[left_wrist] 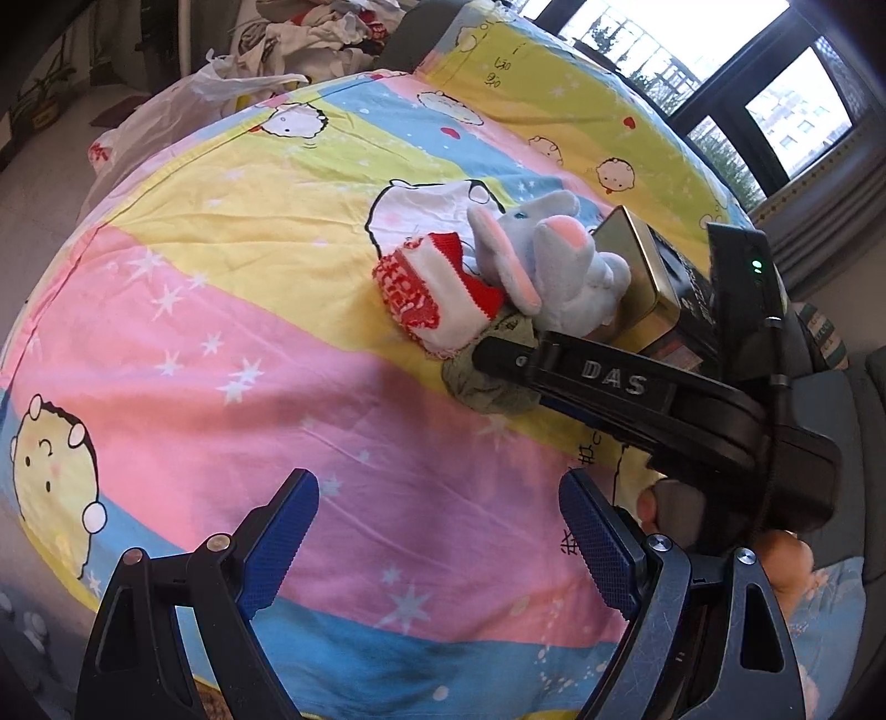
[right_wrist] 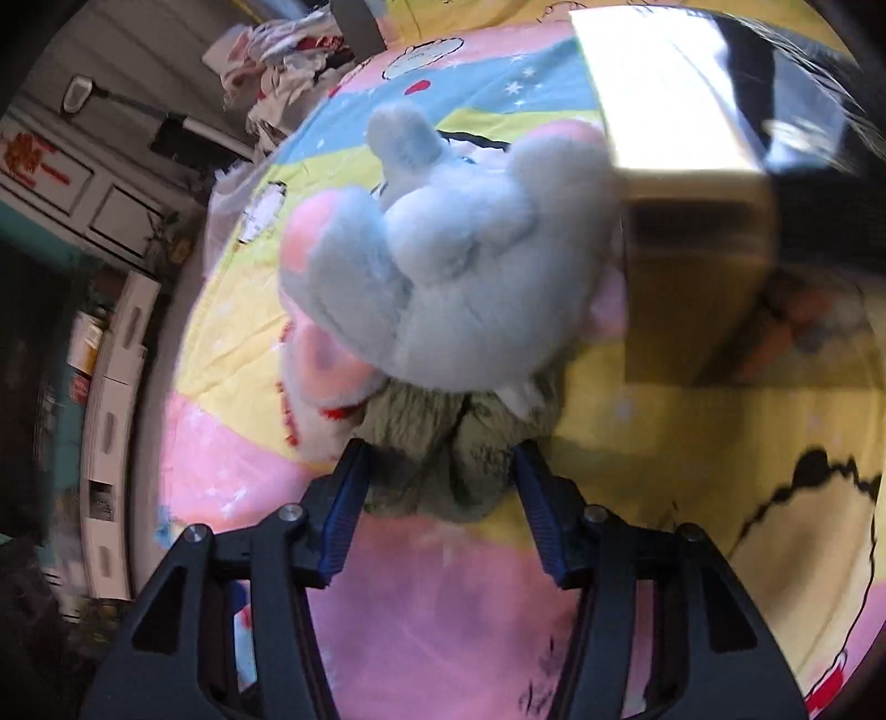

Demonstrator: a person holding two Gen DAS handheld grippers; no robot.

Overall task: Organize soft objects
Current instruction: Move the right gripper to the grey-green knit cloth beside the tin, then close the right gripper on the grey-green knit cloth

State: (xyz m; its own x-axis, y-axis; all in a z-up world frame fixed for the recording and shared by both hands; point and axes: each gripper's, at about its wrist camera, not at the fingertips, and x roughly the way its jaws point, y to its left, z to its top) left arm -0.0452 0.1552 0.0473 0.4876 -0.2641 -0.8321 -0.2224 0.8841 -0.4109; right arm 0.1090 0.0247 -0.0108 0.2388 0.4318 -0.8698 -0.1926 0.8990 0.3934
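Note:
A grey plush elephant (left_wrist: 559,266) with pink ears lies on the colourful bedspread (left_wrist: 277,332), on top of a red-and-white sock (left_wrist: 437,293) and an olive-green cloth (left_wrist: 493,382). My left gripper (left_wrist: 437,531) is open and empty, low over the pink stripe, well short of the pile. My right gripper (right_wrist: 437,493) is open, its fingertips (right_wrist: 349,498) on either side of the green cloth (right_wrist: 443,448), just below the elephant (right_wrist: 454,266). It shows from the side in the left wrist view (left_wrist: 498,354).
A gold and black tin box (left_wrist: 653,277) stands right behind the elephant, also in the right wrist view (right_wrist: 686,166). A white plastic bag (left_wrist: 183,105) and a heap of clothes (left_wrist: 332,27) sit past the bed's far edge. Windows are at the right.

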